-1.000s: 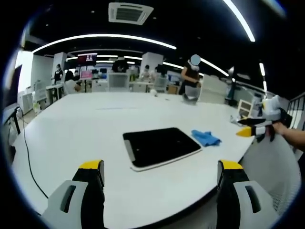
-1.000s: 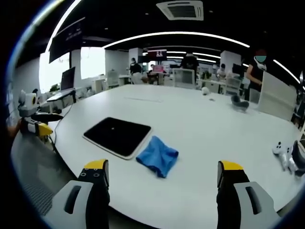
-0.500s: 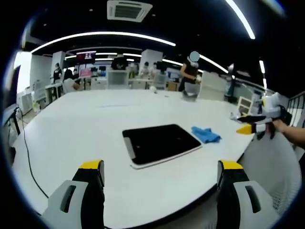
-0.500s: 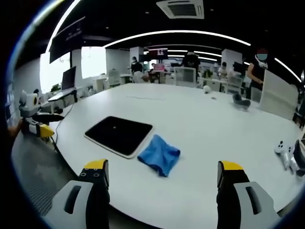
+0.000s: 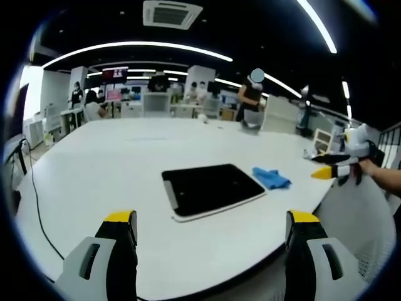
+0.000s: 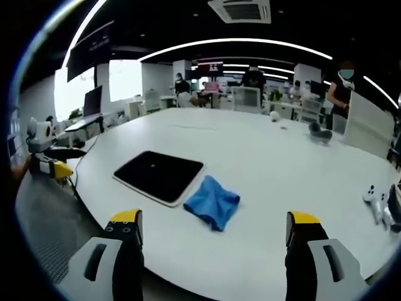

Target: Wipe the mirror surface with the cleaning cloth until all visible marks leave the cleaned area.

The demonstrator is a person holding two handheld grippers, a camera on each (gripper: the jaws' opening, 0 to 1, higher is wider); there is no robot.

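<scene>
A dark rectangular mirror [image 5: 210, 190] with a pale rim lies flat on the big white table [image 5: 100, 169]; it appears too in the right gripper view, the mirror [image 6: 160, 175] left of centre. A crumpled blue cloth [image 5: 270, 178] lies just off the mirror's right edge, and the same cloth [image 6: 213, 201] sits close ahead in the right gripper view. My left gripper [image 5: 212, 241] is open, held back from the table's near edge. My right gripper [image 6: 213, 241] is open too, short of the cloth. The right gripper [image 5: 341, 164] enters the left gripper view from the right, in a person's hand.
The left gripper [image 6: 47, 160] shows at the far left of the right gripper view. A white controller [image 6: 376, 202] lies near the table's right edge. A cable [image 5: 34, 200] hangs off the table's left side. Desks, monitors and people stand at the back.
The right gripper view has crept slightly closer to the cloth and mirror. The left gripper view barely shifts. Mirror and cloth lie where they were.
</scene>
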